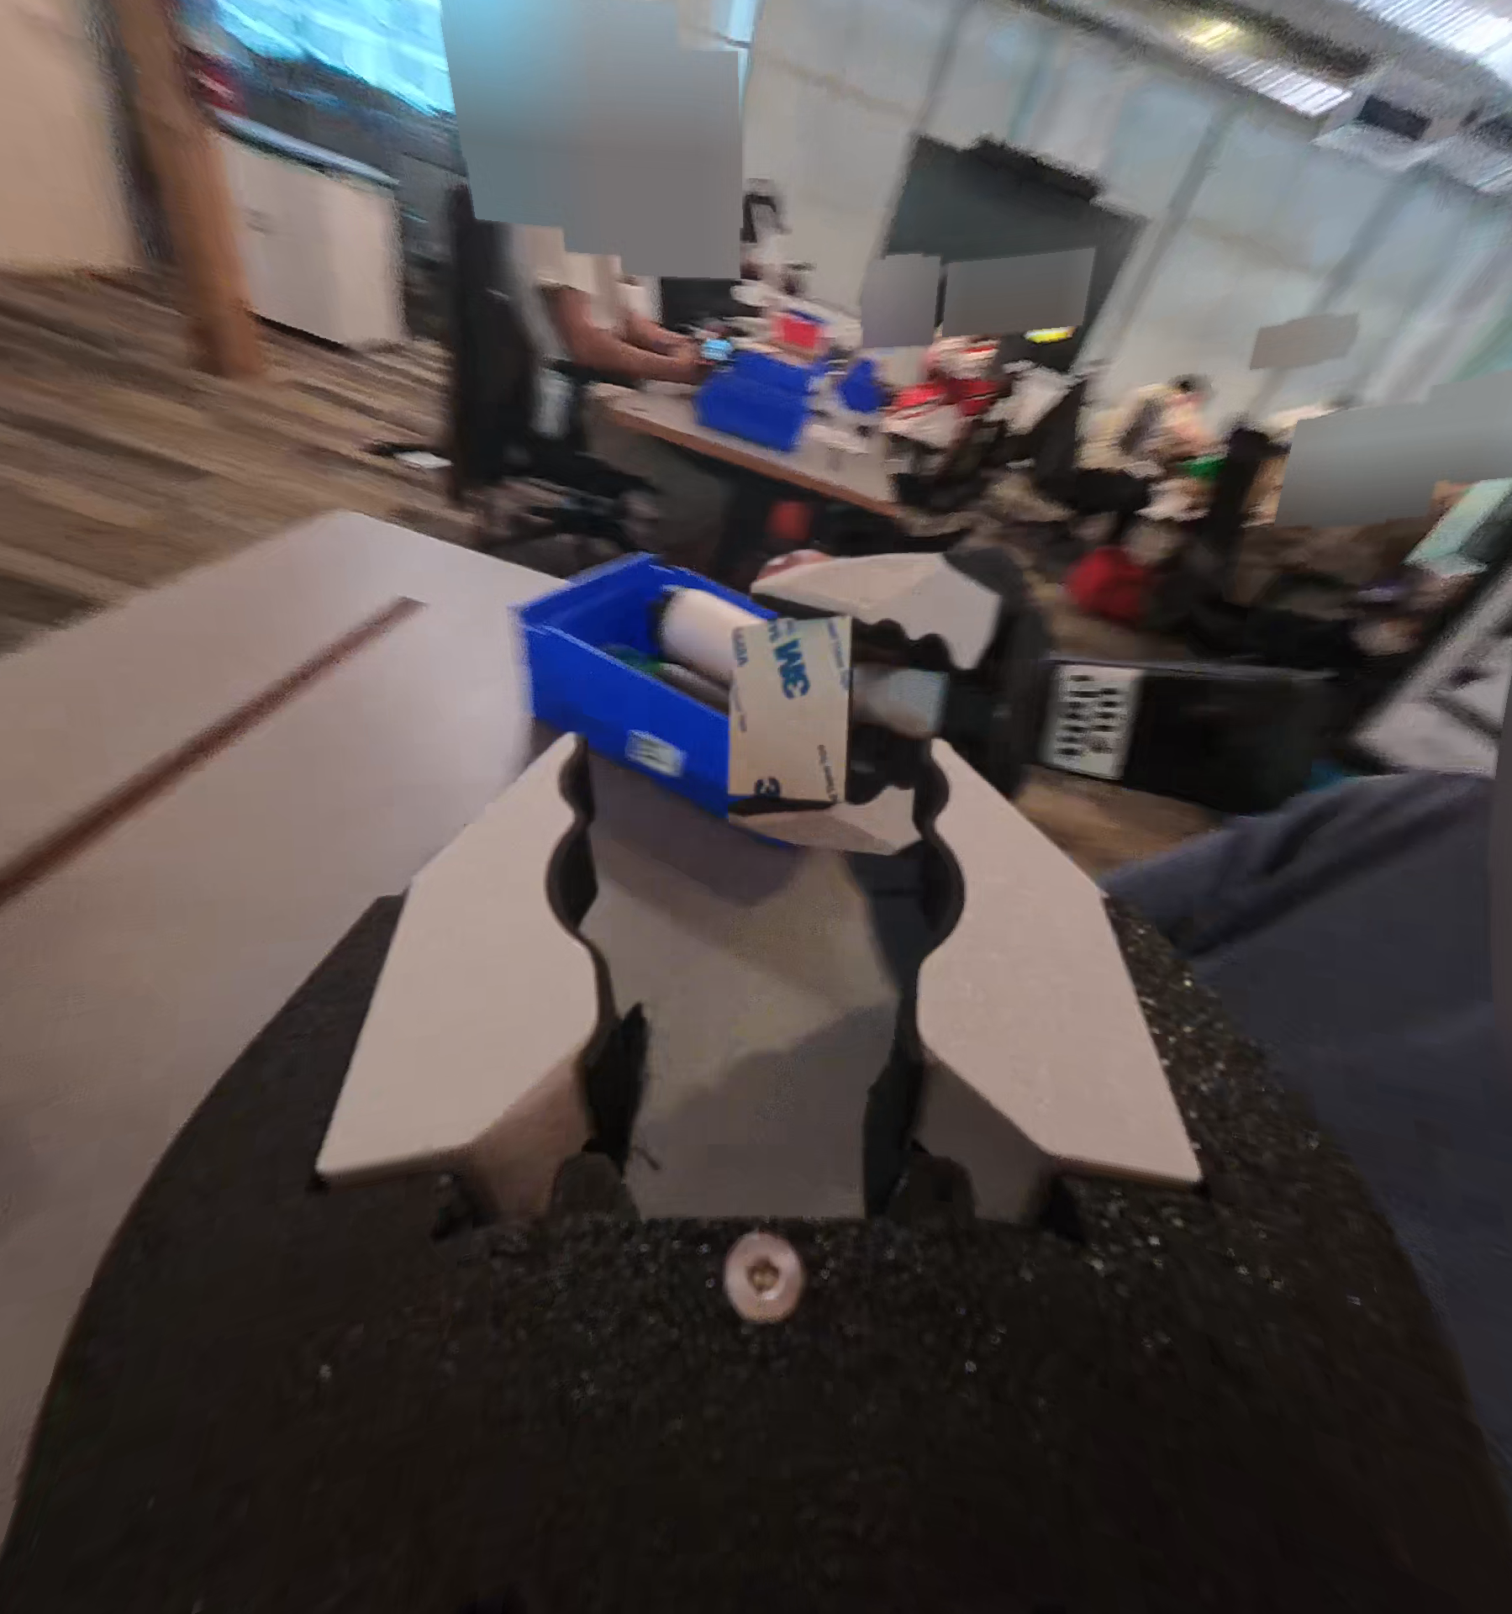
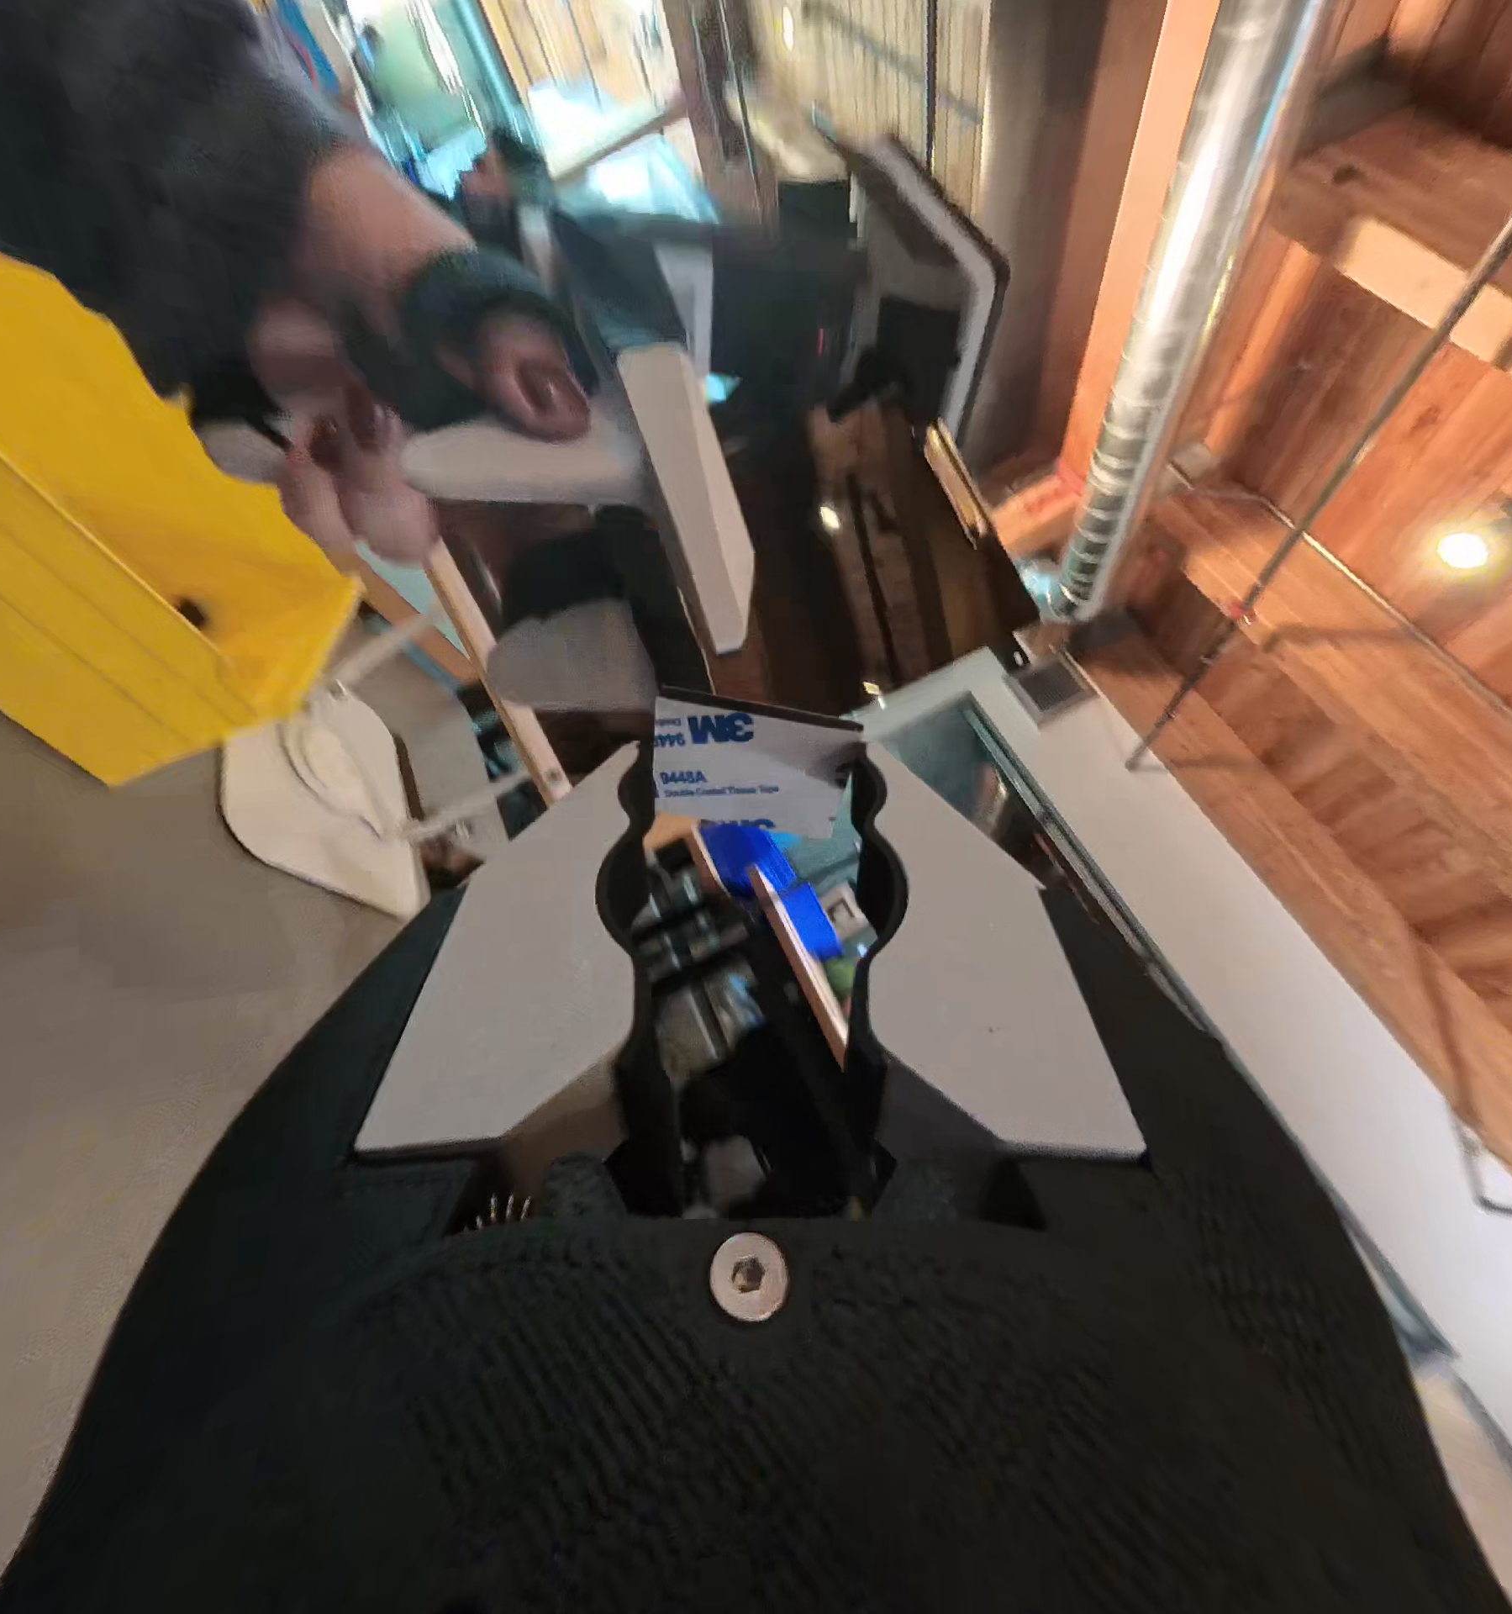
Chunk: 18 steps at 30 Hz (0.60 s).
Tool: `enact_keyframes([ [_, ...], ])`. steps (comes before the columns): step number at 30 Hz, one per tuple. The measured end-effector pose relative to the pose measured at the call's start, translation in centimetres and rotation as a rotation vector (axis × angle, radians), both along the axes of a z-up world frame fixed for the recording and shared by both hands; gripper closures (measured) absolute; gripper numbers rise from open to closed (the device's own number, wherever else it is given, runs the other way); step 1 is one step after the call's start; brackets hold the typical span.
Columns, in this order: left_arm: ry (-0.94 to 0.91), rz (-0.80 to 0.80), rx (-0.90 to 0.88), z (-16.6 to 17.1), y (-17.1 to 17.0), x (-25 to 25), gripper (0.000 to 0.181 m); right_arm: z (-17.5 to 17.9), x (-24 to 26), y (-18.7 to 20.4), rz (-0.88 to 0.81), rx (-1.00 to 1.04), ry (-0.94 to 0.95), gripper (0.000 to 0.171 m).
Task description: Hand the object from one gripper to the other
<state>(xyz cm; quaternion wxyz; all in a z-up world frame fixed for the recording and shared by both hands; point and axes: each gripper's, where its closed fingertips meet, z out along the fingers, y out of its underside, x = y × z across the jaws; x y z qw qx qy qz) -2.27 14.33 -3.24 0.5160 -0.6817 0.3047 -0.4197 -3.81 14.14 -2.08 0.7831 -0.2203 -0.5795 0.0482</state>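
Handover midway: my right gripper (image 2: 756, 769) pinches a double-sided tape sheet (image 1: 791, 712) at its fingertips; my left gripper (image 1: 752, 769), spread wide and empty, sits just before it. Transfer and release remain.

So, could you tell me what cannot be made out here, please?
Blue bin contents, left wrist view: mostly hidden behind the adhesive sheet held by the right gripper.
Yellow bin, right wrist view: cut off by the left edge.
Person's hand, right wrist view: motion-blurred.
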Motion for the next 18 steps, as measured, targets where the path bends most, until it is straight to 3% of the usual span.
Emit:
enact_keyframes([
  [1, 0.054, 0.069, 0.086, 0.1, 0.5, -0.1, 0.110, -0.1, 0.2, 0.7, -0.055, 0.015, -0.012, 0.127],
  [5, 0.307, 0.296, 0.401, 0.5, 1.6, 0.4, 0.128, -0.5, 0.7, 2.4, -0.203, 0.086, -0.067, 0.127],
  [9, 0.463, 0.382, 0.508, -0.4, 2.6, 1.2, 0.155, -0.9, 0.6, 2.8, -0.266, 0.151, -0.104, 0.127],
  [12, 0.464, 0.358, 0.525, -1.2, 3.3, 1.3, 0.179, -0.6, 0.3, 2.7, -0.273, 0.205, -0.085, 0.127],
  [18, 0.220, 0.188, 0.507, -1.1, 3.5, 0.0, 0.180, -0.3, -0.4, 1.2, -0.076, 0.136, 0.007, 0.120],
])
